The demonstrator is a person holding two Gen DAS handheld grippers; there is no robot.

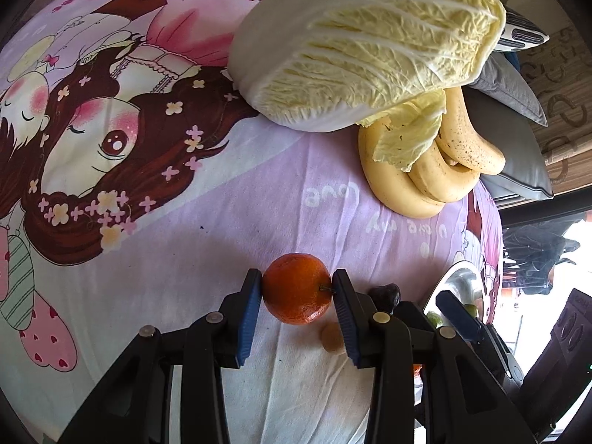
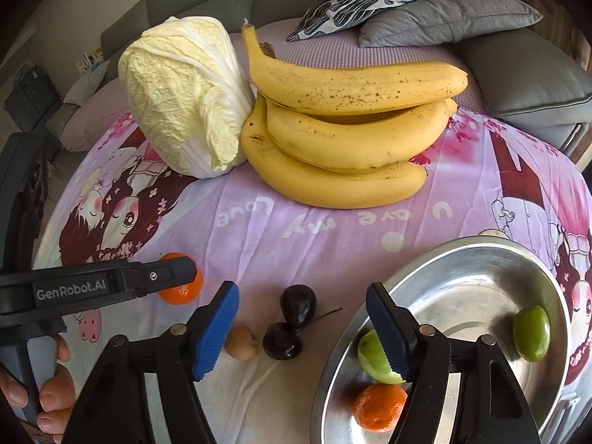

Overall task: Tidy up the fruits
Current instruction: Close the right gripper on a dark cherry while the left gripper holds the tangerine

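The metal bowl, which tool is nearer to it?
Right. The right tool has one finger over the metal bowl's rim; the left tool is away, clamping an orange.

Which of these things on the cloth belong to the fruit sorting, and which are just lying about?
For the job: orange in left claw, metal bowl, bananas, dark fruits, small brown fruit.
Lying about: cabbage, cushions.

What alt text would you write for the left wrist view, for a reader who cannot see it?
The left gripper pinches an orange above a pink cartoon-print cloth. Behind it lie a pale cabbage and a bunch of bananas. The edge of a metal bowl shows at right.
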